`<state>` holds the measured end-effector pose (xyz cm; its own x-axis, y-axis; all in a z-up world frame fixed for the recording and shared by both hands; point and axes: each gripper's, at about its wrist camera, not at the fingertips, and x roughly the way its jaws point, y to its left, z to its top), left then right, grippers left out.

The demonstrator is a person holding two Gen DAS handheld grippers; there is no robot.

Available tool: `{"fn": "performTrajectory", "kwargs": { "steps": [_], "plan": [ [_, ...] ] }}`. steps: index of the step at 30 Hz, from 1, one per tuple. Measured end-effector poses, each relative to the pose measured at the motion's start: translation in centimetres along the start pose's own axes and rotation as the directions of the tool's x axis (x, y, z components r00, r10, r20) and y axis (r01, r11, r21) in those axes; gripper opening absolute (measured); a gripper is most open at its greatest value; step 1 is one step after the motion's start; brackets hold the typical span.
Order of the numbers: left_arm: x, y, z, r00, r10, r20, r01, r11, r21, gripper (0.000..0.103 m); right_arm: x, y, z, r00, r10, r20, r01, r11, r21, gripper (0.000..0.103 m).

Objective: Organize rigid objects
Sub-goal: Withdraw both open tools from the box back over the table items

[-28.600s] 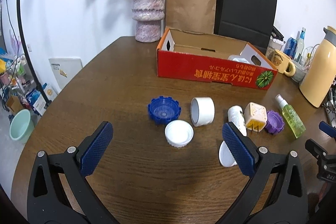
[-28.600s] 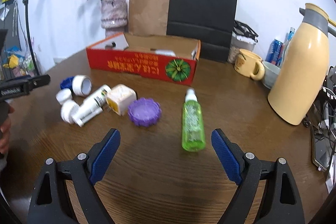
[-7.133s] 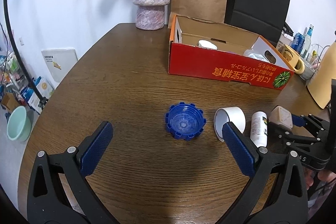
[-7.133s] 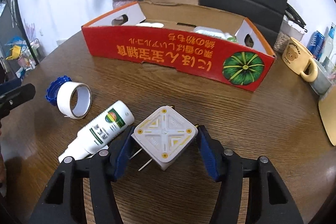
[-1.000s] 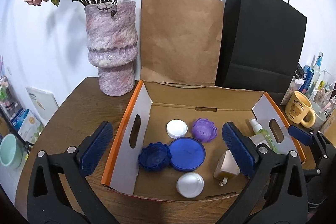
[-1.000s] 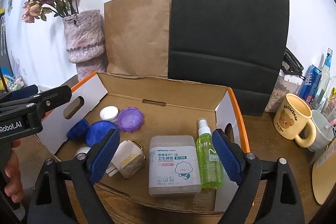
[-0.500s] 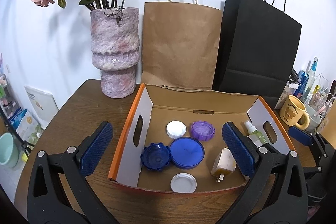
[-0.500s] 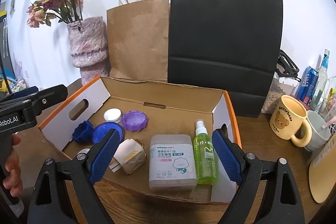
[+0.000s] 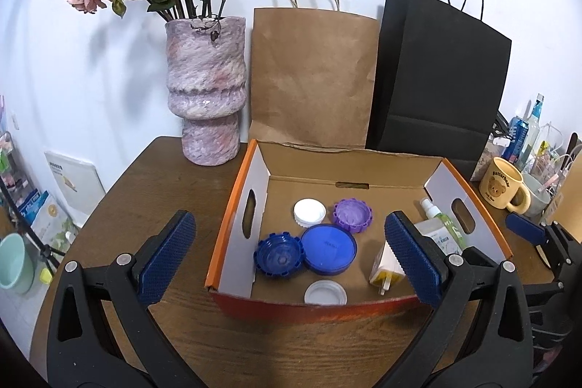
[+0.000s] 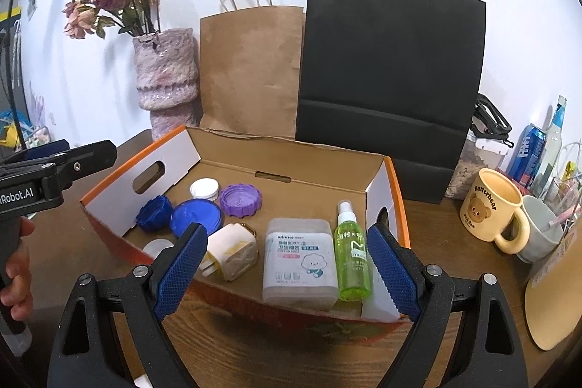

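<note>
From the left wrist camera, the left hand-held gripper (image 9: 289, 248) hangs over the near edge of the cardboard box (image 9: 232, 231), its blue pads spread wide with nothing between them. The box sits on the brown wooden desk (image 9: 152, 191) and holds all the small items. On its left half lie a white cap (image 9: 309, 211), a purple ribbed lid (image 9: 353, 215), a dark blue ribbed lid (image 9: 279, 253) touching a smooth blue round lid (image 9: 329, 253), and a pale white lid (image 9: 325, 293) close to the near wall. A cream plug adapter (image 9: 385, 264) lies partly behind the right pad, and a green spray bottle (image 9: 442, 226) lies beyond it. A mottled pink vase (image 9: 205, 97) with dried roses stands behind the box's left corner, with a brown paper bag (image 9: 309, 79) and a black paper bag (image 9: 440, 90) behind the box. A bear mug (image 9: 503, 188) stands to the right.

From the right wrist camera, the right hand-held gripper (image 10: 287, 270) is likewise wide apart and empty, above the box's near wall. Between its pads appear the plug adapter (image 10: 234, 255), a cotton-bud box (image 10: 300, 259) and the green spray bottle (image 10: 351, 255), side by side on the box's right half. The left gripper's body shows at the left edge, held by a hand (image 10: 16, 264).
</note>
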<state>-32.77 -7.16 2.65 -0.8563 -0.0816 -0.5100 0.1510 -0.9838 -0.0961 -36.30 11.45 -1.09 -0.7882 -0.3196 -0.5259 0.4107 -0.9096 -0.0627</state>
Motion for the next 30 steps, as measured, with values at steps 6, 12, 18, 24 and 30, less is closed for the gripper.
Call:
{"fn": "performTrajectory", "kwargs": {
  "steps": [6,12,18,24,30],
  "plan": [
    [-1.2,0.5,-1.0,1.0,0.003,-0.006,-0.002,1.0,0.009,0.103,-1.5,0.4,-1.0,1.0,0.006,-0.002,-0.006,1.0,-0.023,0.093],
    [-2.4,1.0,-2.5,1.0,0.01,-0.027,-0.01,1.0,0.021,0.103,-3.1,0.8,-2.5,1.0,0.017,-0.014,-0.018,0.999,-0.032,0.093],
    [-3.9,1.6,-4.0,0.999,0.018,-0.043,-0.017,1.0,0.021,0.103,-4.6,1.3,-4.0,0.999,0.025,-0.03,-0.026,0.999,-0.041,0.093],
    [-5.4,1.9,-5.6,0.998,0.021,-0.055,-0.02,1.0,0.022,0.103,-6.0,2.0,-5.6,0.998,0.039,-0.052,-0.041,0.998,-0.044,0.093],
    [-6.8,2.0,-7.0,0.997,0.015,-0.071,-0.013,0.999,0.029,0.103,-7.6,3.0,-7.3,0.996,0.047,-0.07,-0.051,0.997,-0.049,0.093]
  ]
}}
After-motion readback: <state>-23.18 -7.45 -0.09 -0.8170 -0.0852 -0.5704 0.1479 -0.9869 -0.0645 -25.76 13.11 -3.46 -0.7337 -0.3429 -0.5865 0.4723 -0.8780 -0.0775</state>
